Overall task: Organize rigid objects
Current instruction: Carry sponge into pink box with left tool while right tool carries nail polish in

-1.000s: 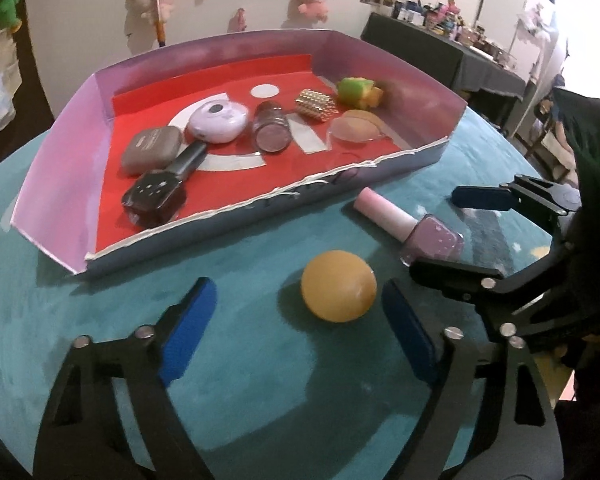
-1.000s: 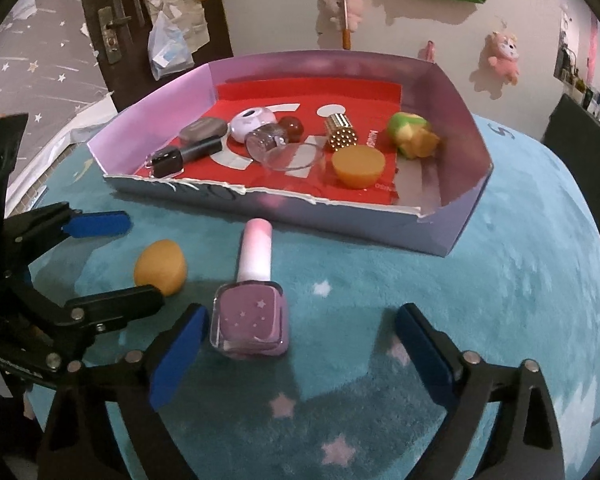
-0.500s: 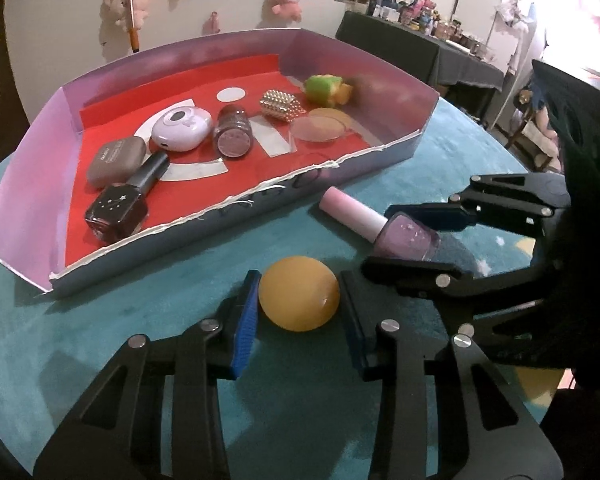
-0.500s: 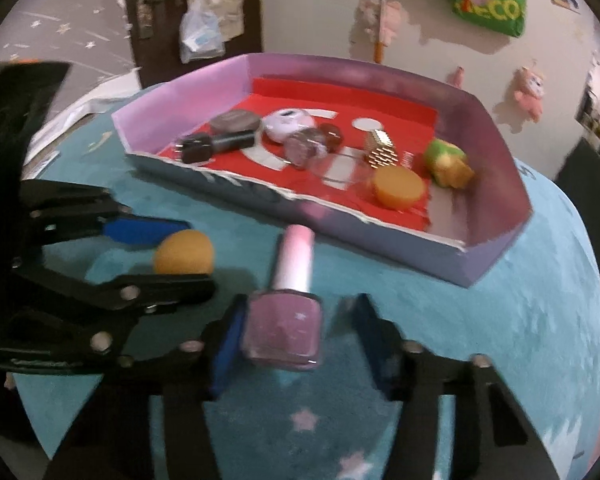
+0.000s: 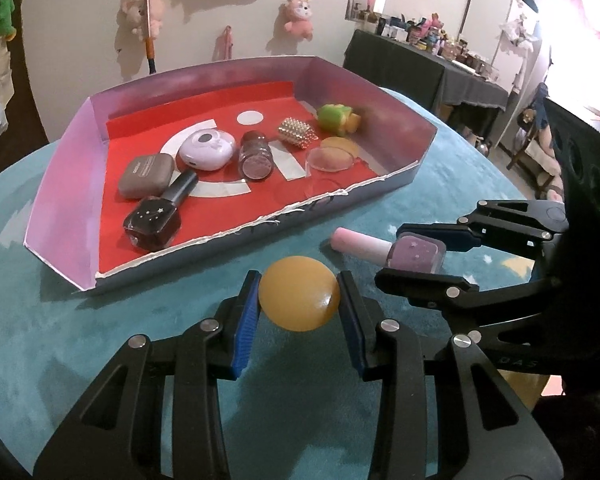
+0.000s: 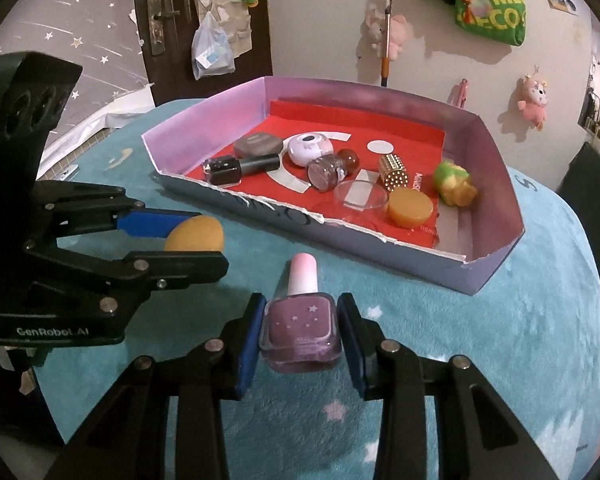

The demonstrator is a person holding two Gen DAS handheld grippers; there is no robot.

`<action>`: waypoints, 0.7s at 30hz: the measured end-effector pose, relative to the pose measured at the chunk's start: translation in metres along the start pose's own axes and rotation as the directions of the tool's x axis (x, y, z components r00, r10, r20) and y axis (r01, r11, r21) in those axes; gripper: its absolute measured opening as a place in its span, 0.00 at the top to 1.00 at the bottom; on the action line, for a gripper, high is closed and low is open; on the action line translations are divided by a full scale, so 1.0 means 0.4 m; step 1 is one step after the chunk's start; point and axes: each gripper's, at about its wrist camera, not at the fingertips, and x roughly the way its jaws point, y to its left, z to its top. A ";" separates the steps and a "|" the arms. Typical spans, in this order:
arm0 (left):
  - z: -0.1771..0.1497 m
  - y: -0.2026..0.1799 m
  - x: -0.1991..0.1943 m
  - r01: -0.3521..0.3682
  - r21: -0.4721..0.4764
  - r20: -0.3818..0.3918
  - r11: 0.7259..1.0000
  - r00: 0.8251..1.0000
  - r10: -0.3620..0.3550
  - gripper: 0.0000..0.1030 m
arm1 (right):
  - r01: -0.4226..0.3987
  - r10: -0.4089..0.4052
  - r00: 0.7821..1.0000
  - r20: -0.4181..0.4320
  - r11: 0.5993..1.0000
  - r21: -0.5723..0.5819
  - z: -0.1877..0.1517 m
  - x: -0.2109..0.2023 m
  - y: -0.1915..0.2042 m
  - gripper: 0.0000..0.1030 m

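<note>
left claw (image 5: 298, 306) clamped on orange egg-shaped ball (image 5: 299, 293), right claw (image 6: 301, 330) clamped on pink nail polish bottle (image 6: 300, 322), both just in front of the tray (image 5: 260, 226) on the teal tabletop (image 5: 100, 340); probably light, smooth, slippery; glass bottle likely fragile, best gripped across flat sides
</note>
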 end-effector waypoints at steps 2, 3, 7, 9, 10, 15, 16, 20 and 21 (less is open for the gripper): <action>-0.001 0.001 -0.001 -0.001 -0.003 0.001 1.000 1.000 0.001 0.65 | -0.003 0.003 1.000 -0.003 1.000 0.007 -0.003 0.001 -0.003 0.62; -0.002 0.002 -0.003 -0.002 -0.004 0.003 1.000 1.000 0.002 0.65 | -0.003 0.003 1.000 -0.004 1.000 0.010 -0.004 0.002 -0.004 0.62; 0.005 0.008 -0.018 0.009 -0.014 0.012 1.000 1.000 -0.009 0.65 | -0.006 0.006 1.000 0.008 1.000 0.019 -0.005 -0.008 -0.008 0.62; 0.024 0.014 -0.033 0.015 -0.016 0.031 1.000 0.999 -0.015 0.65 | -0.012 0.011 1.000 0.027 1.000 0.027 0.003 -0.023 -0.013 0.62; 0.035 0.018 -0.039 0.014 -0.015 0.040 1.000 0.999 -0.013 0.65 | -0.016 0.015 0.999 0.038 0.999 0.031 0.010 -0.031 -0.015 0.62; 0.128 0.047 -0.052 0.019 0.005 0.071 1.000 0.997 -0.019 0.65 | -0.025 0.022 0.994 0.105 0.999 0.025 0.088 -0.077 -0.044 0.62; 0.155 0.055 -0.044 0.020 0.011 0.071 1.000 0.997 -0.020 0.65 | -0.019 0.017 0.993 0.117 1.000 0.018 0.110 -0.081 -0.051 0.62; 0.256 0.090 0.018 0.027 0.024 0.030 0.999 0.999 -0.028 0.65 | -0.012 0.011 0.992 0.124 1.000 0.006 0.226 -0.056 -0.101 0.62; 0.282 0.099 0.041 0.039 0.028 0.005 0.999 0.999 -0.040 0.65 | -0.008 0.008 0.993 0.117 1.000 0.003 0.245 -0.044 -0.109 0.62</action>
